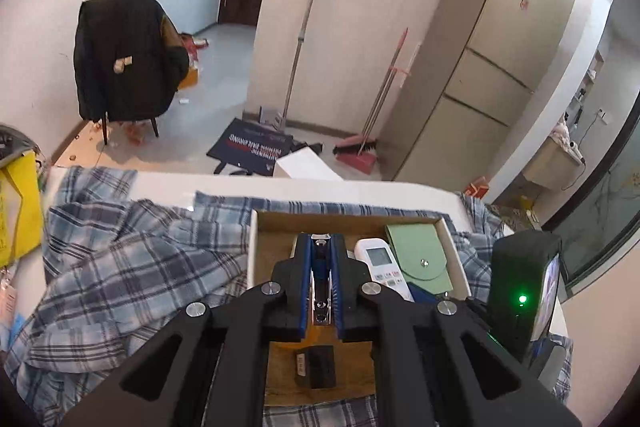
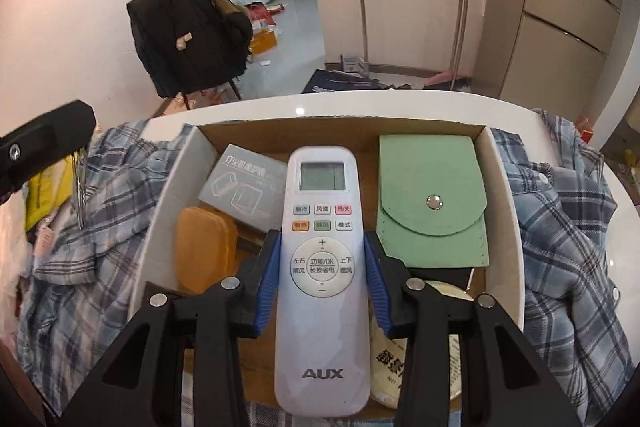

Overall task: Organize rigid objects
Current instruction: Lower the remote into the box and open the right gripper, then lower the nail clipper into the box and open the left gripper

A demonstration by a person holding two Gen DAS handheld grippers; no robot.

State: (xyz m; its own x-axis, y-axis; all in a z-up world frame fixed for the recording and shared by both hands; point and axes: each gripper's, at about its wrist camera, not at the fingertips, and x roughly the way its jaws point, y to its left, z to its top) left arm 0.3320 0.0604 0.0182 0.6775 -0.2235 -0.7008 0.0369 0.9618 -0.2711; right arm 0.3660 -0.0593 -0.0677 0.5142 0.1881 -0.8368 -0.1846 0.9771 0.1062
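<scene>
A white tabletop [image 2: 400, 99] carries a rumpled blue plaid shirt [image 1: 120, 251], and on the shirt sits an open cardboard box [image 2: 172, 187] with white outer walls.

The left gripper [image 1: 321, 279] points forward and steeply down over the left half of the box. Its blue-padded jaws stand almost together, clamped on a narrow shiny metal tool [image 1: 320, 267] that runs lengthwise between them; what kind of tool it is I cannot tell. Below it, on the box floor near the near edge, lies a small black block [image 1: 316, 367].

In the right wrist view, an orange case [image 2: 204, 247] rests against the left wall of the box, and a grey carton [image 2: 244, 191] with printed line drawings lies just behind it, toward the far left corner.

The right gripper [image 2: 322, 267] is angled still more steeply down over the middle of the box. Its jaws are partly open and press on both long sides of a white AUX remote control [image 2: 322, 267], screen end pointing to the far wall. The remote is held above the box contents, between the carton and a green snap-button pouch [image 2: 432, 195]. The pouch lies flat along the right wall, its near end resting on a dark object. A round printed tin [image 2: 392, 359] shows beneath the right finger, near the front right corner.
</scene>
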